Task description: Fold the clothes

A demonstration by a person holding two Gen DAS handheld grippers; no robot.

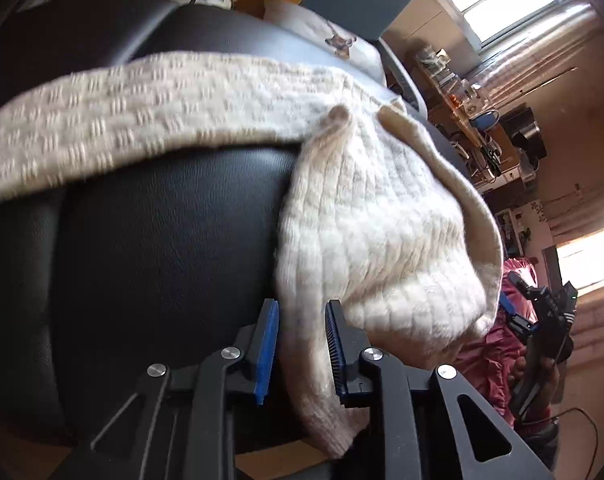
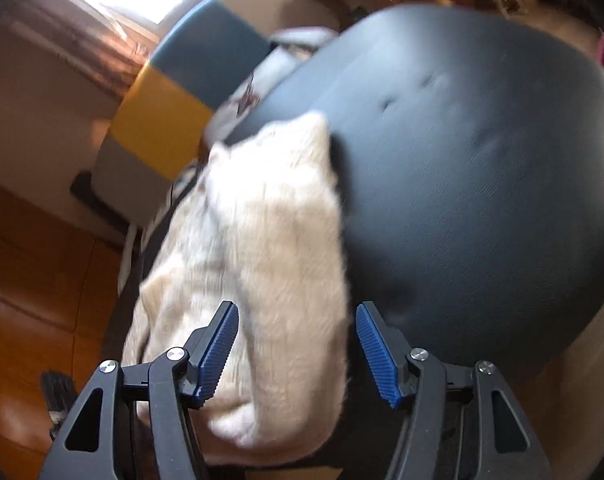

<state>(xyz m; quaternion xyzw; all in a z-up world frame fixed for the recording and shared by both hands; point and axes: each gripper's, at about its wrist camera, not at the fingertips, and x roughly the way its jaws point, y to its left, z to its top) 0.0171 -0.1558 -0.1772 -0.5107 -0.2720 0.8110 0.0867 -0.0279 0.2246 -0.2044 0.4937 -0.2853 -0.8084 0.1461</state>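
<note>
Black leather seating (image 1: 161,240) carried the work, with a cluttered room and bright windows behind it. I found 1 cream knit sweater (image 1: 362,220) draped across the seat, its long part running off to one side and a bunched end hanging over the front edge.

Left gripper (image 1: 299,344): jaws parted around the hanging edge of the sweater, pads close to the knit on both sides; I could not confirm any clamping. Right gripper (image 2: 297,356): jaws wide apart, the sweater (image 2: 261,248) lying between and beyond them, nothing held. That view was blurred.

Risks, in my judgement:
1. The knit looked thick and loose; a shallow pinch could catch only 1 layer, or slip off.
2. The leather looked slick, and the overhanging weight could drag the sweater to the floor (image 2: 29,280) if either side were released unsupported.
3. The bunched end could fold in crooked unless spread first.
</note>
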